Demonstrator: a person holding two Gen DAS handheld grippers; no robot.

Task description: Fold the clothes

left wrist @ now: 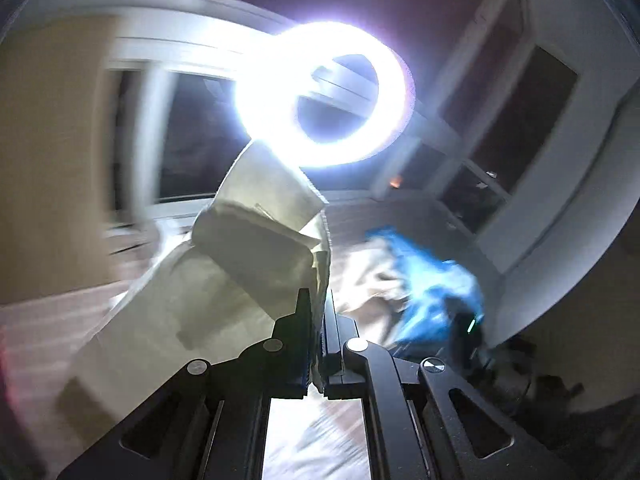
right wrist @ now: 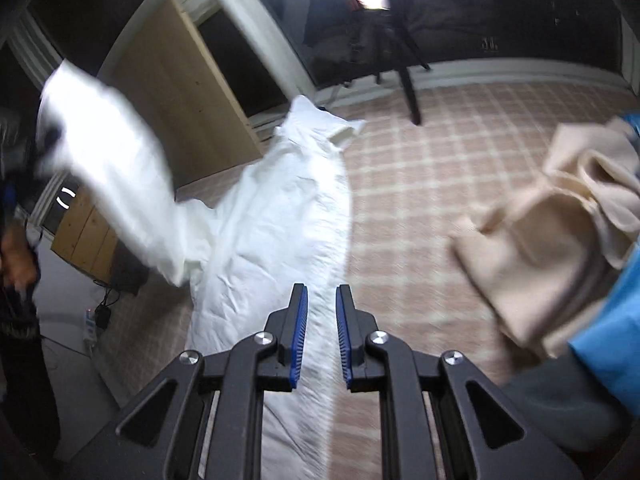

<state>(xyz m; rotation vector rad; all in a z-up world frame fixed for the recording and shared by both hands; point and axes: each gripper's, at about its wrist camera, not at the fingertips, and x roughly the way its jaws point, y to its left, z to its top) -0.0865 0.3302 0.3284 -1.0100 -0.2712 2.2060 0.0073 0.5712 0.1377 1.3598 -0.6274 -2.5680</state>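
- Left gripper [left wrist: 320, 300] fills the bottom of the left wrist view, jaws pinched tight on a fold of the white garment [left wrist: 224, 280]; cloth edge is sandwiched between the blue pads.
- From that pinch the garment rises up and left, a stiff folded band at its top end reaching toward the ring light [left wrist: 324, 92]; looks dim and greyish here against the glare.
- Right of the left gripper, blurred: a pile of beige cloth [left wrist: 372, 280] with something blue [left wrist: 436, 292] on it, lying on the checked surface [left wrist: 348, 224].
- Right gripper [right wrist: 322, 312], bottom centre of its own view: jaws parted with a clear gap, nothing between them, blue pads bare. White garment [right wrist: 276, 216] shows through the gap, below the fingers; can't tell if they touch it.
- In the right wrist view the garment lies long across the pink-and-white checked cover [right wrist: 432, 168], running from under the gripper away toward the window, collar-like end [right wrist: 320, 120] farthest out.
- One part of it is lifted up at the left, motion-blurred [right wrist: 92, 152], leading toward the person's hand [right wrist: 20, 256] at the left edge.
- Beige folded clothes [right wrist: 552, 248] sit at the right on the same cover, well apart from the white garment, blue fabric [right wrist: 612, 344] beside them at the frame edge.
- Background: wooden panel [right wrist: 180, 92], dark windows [right wrist: 500, 16], black tripod legs [right wrist: 404, 64] under the ring light.
- Both views blurry at the edges.
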